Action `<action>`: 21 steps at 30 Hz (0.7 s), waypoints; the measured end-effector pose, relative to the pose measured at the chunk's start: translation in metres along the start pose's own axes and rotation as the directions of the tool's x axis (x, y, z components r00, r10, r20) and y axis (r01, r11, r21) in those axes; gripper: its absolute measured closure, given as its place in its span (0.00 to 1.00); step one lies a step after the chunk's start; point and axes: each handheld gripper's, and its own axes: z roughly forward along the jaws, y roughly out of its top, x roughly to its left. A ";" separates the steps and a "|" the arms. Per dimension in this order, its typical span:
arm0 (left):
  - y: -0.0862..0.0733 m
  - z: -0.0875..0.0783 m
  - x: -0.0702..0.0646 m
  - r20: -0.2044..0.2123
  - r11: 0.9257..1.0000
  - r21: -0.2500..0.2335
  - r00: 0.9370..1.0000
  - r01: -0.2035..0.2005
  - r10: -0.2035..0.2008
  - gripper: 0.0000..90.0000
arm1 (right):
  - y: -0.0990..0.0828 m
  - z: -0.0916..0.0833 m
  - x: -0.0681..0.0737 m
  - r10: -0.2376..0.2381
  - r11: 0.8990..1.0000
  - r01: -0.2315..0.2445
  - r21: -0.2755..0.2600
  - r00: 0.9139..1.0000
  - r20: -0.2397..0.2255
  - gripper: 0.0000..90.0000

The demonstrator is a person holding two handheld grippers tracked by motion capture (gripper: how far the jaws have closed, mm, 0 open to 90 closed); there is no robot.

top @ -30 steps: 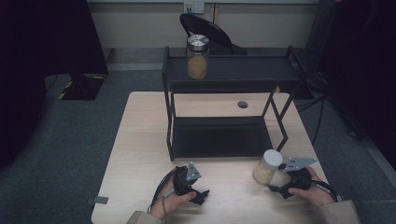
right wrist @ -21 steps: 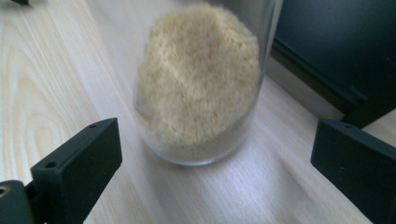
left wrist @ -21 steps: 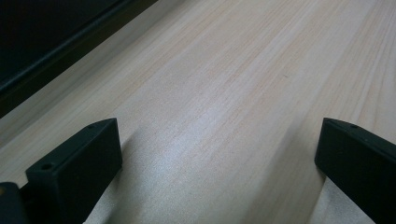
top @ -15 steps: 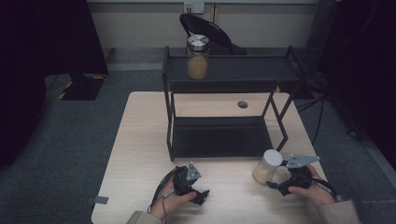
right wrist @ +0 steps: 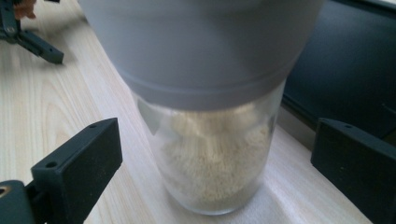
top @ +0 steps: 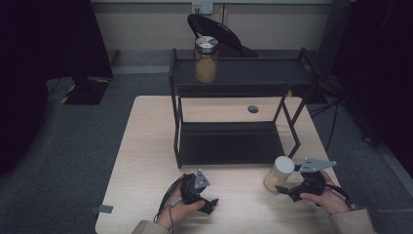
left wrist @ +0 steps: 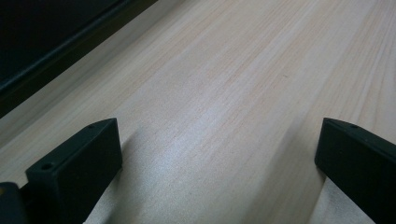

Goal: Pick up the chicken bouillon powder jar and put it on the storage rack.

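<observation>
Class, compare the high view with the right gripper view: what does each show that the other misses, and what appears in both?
High view alone: a second glass jar with a metal lid standing on the top shelf of the black metal two-tier rack, and a dark chair behind the rack.

Right gripper view alone: the pale grainy filling inside the near jar seen close up, with the right gripper open and its jaws either side of the jar, clear of the glass.

Both: the white-lidded glass jar, the light wooden table and the left gripper.

Dim room, dark corners overhead; my counter (top: pixel 146 146) glows pale, and the close jar lid (right wrist: pixel 201 42) blurs softly.
</observation>
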 end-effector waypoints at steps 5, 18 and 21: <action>0.000 0.000 0.000 0.000 1.000 0.000 1.000 0.000 0.000 0.00 | 0.000 -0.002 0.001 0.008 0.999 -0.008 -0.032 1.000 0.000 0.02; 0.000 0.000 0.000 0.000 1.000 0.000 1.000 0.000 0.000 0.00 | 0.003 -0.002 0.006 -0.032 0.998 0.033 -0.058 0.999 0.017 0.19; 0.000 0.000 0.000 0.000 1.000 0.000 1.000 0.000 0.000 0.00 | 0.002 -0.002 0.006 -0.038 0.997 0.039 -0.070 0.999 0.021 0.22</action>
